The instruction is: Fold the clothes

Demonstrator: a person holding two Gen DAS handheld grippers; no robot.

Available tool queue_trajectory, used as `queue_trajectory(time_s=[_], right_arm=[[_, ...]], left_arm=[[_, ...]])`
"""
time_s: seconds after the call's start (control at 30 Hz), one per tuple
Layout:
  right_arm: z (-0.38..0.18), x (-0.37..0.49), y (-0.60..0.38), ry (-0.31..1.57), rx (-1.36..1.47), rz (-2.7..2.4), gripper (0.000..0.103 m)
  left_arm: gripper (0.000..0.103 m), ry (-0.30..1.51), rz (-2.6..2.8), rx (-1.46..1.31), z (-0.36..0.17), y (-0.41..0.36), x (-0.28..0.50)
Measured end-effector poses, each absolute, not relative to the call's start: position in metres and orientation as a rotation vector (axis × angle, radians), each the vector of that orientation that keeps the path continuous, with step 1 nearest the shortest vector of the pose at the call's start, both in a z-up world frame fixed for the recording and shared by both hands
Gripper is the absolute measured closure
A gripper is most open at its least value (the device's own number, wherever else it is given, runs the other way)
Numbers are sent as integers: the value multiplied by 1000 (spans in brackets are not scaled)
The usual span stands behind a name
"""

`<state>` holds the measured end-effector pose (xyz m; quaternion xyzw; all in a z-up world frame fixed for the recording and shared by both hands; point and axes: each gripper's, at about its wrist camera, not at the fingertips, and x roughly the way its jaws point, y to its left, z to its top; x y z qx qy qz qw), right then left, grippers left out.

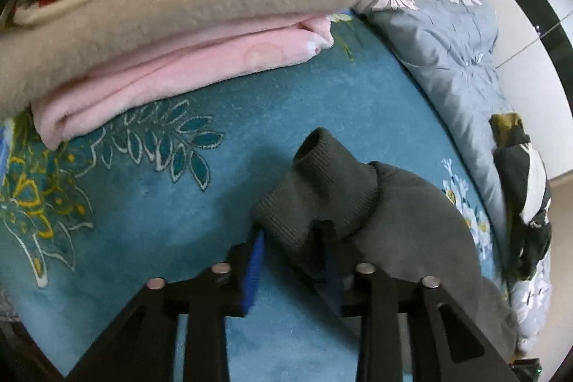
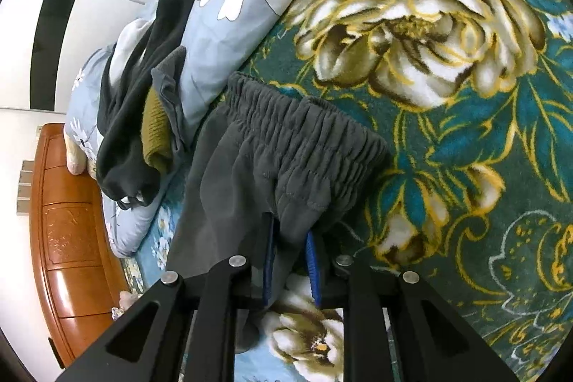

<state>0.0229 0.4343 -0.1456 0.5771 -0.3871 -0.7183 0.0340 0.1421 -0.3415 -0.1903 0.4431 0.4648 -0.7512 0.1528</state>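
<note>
With the left claw [image 1: 292, 260] clamped on the ribbed cuff [image 1: 315, 188] and the right claw [image 2: 292, 260] clamped on the elastic waistband [image 2: 304, 138] of the grey trousers [image 2: 229, 188] above the bed blanket [image 2: 465, 167] — keep both grips firm, hold the cloth taut and level, lay down flat without wrinkles.

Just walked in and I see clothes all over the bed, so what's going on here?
A person is folding clothes on a bed, with a gripper in each hand. Both hold the same dark grey trousers: the left gripper is shut on a ribbed cuff, and the right gripper is shut on the fabric just below the elastic waistband. The trousers lie over the teal floral blanket. A stack of folded blankets sits beyond, and more dark clothes wait on the flowered quilt.
</note>
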Motion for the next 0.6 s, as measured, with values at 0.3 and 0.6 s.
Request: queue_trajectory(time_s=[0.3,0.6], right_arm=[[-142,22,428,-1145,1819,-2237,84],[-138,26,422,-1155,1803,-2213,84]], left_arm=[[58,1595,-2111,1166,-221,-352,146],[89,1576,-2095,1041,-180,-344,142]])
